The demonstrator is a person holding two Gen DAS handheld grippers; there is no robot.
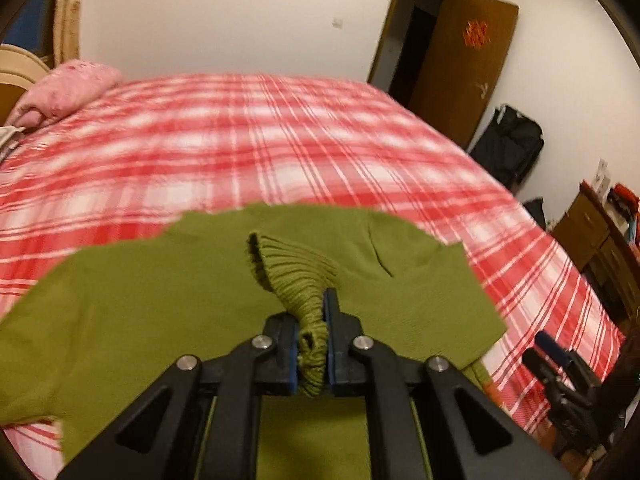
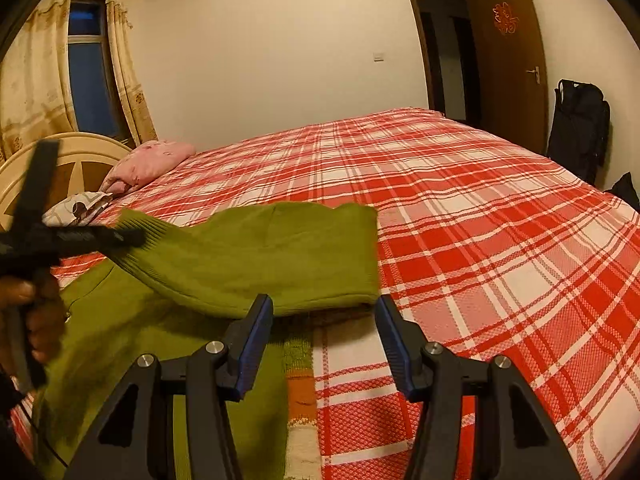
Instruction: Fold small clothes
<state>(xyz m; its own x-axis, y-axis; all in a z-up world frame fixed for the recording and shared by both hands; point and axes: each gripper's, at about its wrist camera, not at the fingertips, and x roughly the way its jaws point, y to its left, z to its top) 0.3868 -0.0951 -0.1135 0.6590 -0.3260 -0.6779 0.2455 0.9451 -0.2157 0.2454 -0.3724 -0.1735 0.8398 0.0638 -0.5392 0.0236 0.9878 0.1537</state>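
A green knitted sweater (image 1: 140, 292) lies spread on the near part of the red plaid bed cover (image 1: 240, 140). My left gripper (image 1: 310, 308) is shut on the sweater's ribbed cuff (image 1: 296, 264), lifted off the body. In the right wrist view that sleeve (image 2: 260, 252) stretches across from the left gripper (image 2: 132, 236), which a hand (image 2: 36, 312) holds at the far left. My right gripper (image 2: 324, 308) stands open just short of the sleeve's near fold, with nothing between its fingers. An orange and pale striped band (image 2: 300, 396) of the sweater lies beneath it.
A pink pillow (image 2: 152, 160) and a cream headboard (image 2: 80, 152) are at the bed's far left. Plaid cover (image 2: 500, 240) stretches right of the sweater. Beyond are a brown door (image 2: 508, 60), a black bag (image 2: 576, 120) and a wooden dresser (image 1: 592, 224).
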